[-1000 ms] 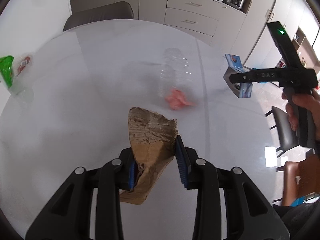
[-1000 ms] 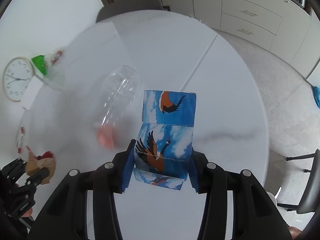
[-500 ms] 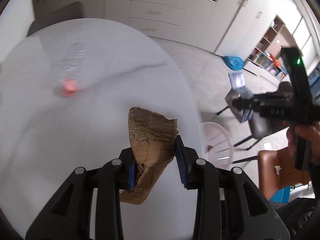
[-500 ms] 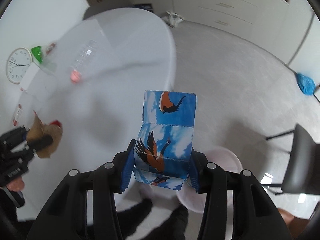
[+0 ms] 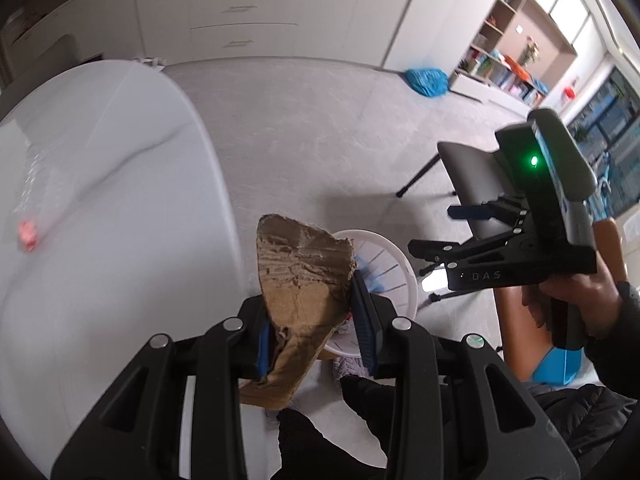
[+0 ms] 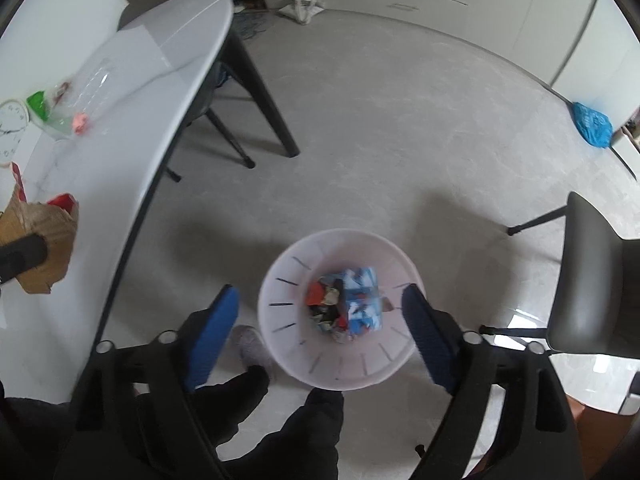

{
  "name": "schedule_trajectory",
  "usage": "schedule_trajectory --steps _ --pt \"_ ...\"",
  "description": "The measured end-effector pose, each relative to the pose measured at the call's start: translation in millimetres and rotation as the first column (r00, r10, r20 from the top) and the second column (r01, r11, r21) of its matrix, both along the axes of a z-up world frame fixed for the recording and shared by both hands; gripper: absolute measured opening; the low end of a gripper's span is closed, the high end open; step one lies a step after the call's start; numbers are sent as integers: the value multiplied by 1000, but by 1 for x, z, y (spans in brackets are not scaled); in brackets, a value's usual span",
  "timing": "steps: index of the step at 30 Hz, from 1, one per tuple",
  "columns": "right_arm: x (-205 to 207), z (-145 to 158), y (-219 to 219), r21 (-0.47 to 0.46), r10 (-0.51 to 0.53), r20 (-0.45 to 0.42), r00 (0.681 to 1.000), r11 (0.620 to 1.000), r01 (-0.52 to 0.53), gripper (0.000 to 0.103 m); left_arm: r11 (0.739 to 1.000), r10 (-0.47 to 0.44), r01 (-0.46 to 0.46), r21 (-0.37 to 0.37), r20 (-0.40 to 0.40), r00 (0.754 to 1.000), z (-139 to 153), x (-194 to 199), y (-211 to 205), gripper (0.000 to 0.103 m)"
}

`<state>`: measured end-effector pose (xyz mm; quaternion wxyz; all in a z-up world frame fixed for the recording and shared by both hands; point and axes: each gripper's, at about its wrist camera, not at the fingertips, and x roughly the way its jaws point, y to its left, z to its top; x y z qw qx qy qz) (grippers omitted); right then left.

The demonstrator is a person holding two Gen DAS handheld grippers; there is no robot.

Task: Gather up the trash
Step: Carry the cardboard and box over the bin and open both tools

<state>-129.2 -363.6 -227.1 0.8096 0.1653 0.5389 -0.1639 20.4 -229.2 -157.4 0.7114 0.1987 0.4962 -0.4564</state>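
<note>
My right gripper (image 6: 320, 292) hangs over a white slotted bin (image 6: 288, 272) on the floor. Its jaws are opening, with nothing between the blue pads. A blue carton with bird pictures (image 6: 362, 300) lies loose in the bin on top of other scraps. My left gripper (image 5: 312, 312) is shut on a crumpled brown paper bag (image 5: 304, 272), held at the table's edge just left of the bin (image 5: 384, 248). In the left wrist view the right gripper (image 5: 438, 229) is seen side-on above the bin, with a hand on its handle.
On the white round table (image 6: 120, 140) lie a clear plastic bottle (image 6: 96, 80) with a pink cap (image 6: 81, 122), a green wrapper (image 6: 38, 102) and a clock (image 6: 10, 128). A grey chair (image 6: 588, 280) stands right of the bin. Dark-clothed legs and a shoe (image 6: 250, 340) are near it.
Both grippers swung from above the table out over the floor to the bin. The right gripper opened and the blue carton dropped into the bin. The left keeps its hold on the brown bag.
</note>
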Motion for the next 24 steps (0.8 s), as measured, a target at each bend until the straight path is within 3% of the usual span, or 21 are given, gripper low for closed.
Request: schedule_trajectory --steps 9,11,15,16,24 --pt "-38 22 -42 -75 -77 28 997 994 79 94 991 -135 135 25 10 991 -9 -37 -61 33" --pt "-46 26 -48 -84 -92 36 995 992 95 94 987 -155 154 37 19 988 -10 -45 -72 39" --pt "-52 28 -52 -82 -106 46 993 991 110 95 985 -162 162 53 10 987 -11 -55 -83 85" --pt "-54 28 -53 -85 -108 46 993 990 111 95 986 -159 158 47 12 987 -10 -58 -84 90" --pt "-54 28 -52 -87 -109 46 993 990 113 95 990 -135 135 37 1 991 -2 -54 -84 95"
